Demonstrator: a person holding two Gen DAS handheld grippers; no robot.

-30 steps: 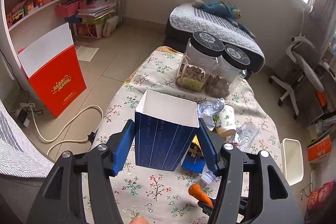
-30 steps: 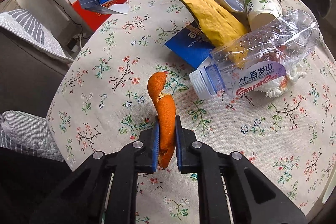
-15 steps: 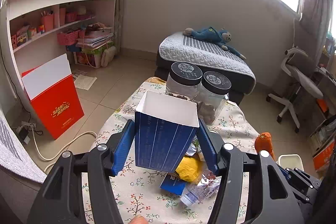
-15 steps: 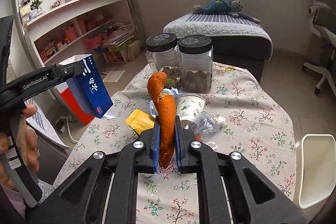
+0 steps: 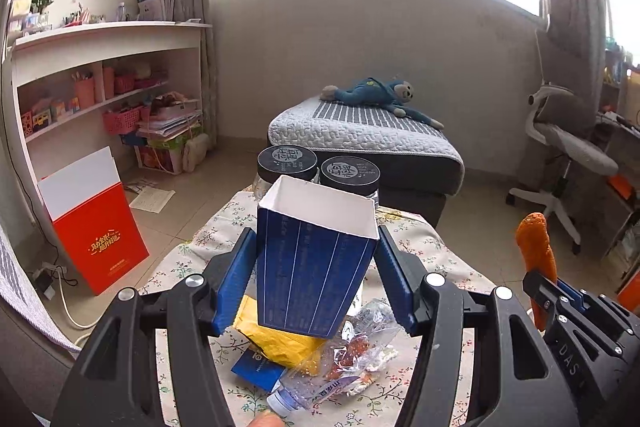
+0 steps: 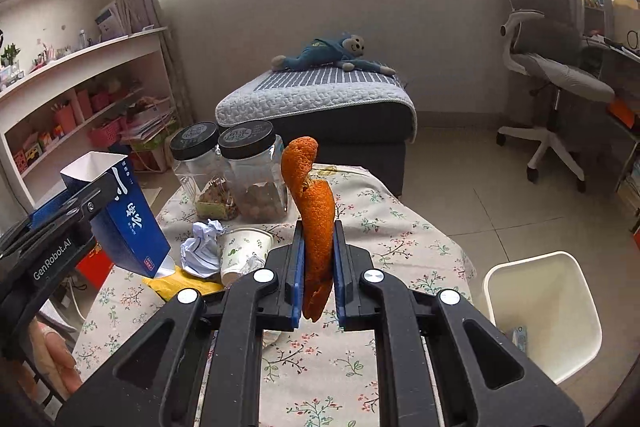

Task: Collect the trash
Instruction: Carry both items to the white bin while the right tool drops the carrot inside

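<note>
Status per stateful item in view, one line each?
left gripper: shut on blue carton
blue carton: top open, held off table
right gripper: shut on orange peel
orange peel: upright, lifted
jars: lidded
white bin: open
paper cup: tipped

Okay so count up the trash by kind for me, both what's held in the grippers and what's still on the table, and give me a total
Orange peel, in the right gripper: 1
Blue carton, in the left gripper: 1
Crushed plastic bottle: 1
Paper cup: 1
Crumpled paper ball: 1
Yellow pouch: 1
Flat blue packet: 1
Total: 7
</note>
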